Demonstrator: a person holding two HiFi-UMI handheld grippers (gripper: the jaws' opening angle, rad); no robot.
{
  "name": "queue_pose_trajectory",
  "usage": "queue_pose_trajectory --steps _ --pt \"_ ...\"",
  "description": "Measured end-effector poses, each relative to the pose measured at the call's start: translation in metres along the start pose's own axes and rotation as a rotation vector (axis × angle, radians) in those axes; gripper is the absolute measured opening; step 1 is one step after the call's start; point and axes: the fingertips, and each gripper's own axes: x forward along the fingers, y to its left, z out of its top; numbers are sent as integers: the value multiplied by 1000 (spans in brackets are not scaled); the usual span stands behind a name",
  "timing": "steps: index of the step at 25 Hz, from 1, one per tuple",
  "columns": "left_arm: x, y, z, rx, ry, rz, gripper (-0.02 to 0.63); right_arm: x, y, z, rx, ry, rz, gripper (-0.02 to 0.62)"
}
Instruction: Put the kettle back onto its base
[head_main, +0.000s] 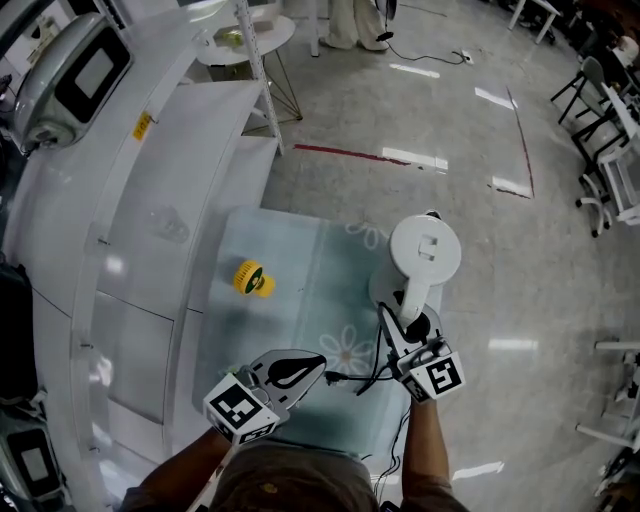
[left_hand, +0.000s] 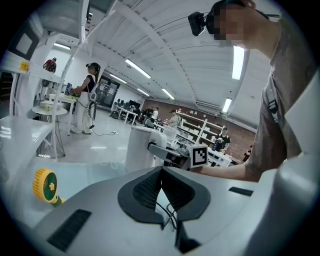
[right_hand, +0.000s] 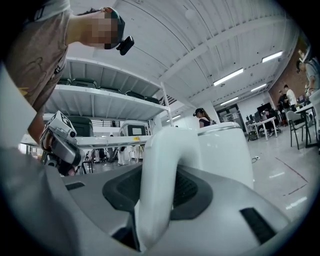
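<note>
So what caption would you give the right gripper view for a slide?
Right gripper clamped around the handle of a white kettle, shelves behind.

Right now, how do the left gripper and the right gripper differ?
The right gripper is shut on the handle of the white kettle; the left gripper has its jaws together on nothing. The right gripper touches the kettle; the left gripper hangs apart from it, over the table. Both have grey bodies and dark pads.

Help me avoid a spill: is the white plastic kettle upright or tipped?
Upright. The white plastic kettle shows its lid straight from above; its body stands vertical in the right gripper view.
</note>
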Motion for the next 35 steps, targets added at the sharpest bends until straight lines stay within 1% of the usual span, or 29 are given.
queue_pose_trajectory --steps 14,19,22,25,30,35 --pt "-8 -10 -3 1 -17 -17 21 -23 9 -31 -18 93 -70 132" --pt "-13 -15 -2 6 -28 -23 21 -23 9 -35 -20 108 -96 132" --pt "-16 -17 0 8 -38 -26 21 -21 9 -36 -31 92 -121 135" --pt "-20 -19 3 7 -49 -27 21 -18 11 -39 -35 117 -143 137" --pt "-26 -28 8 16 -60 -33 21 -19 13 -39 -43 161 -152 153" --pt "-34 -33 8 21 -57 -34 21 -24 16 -41 -33 158 -118 153"
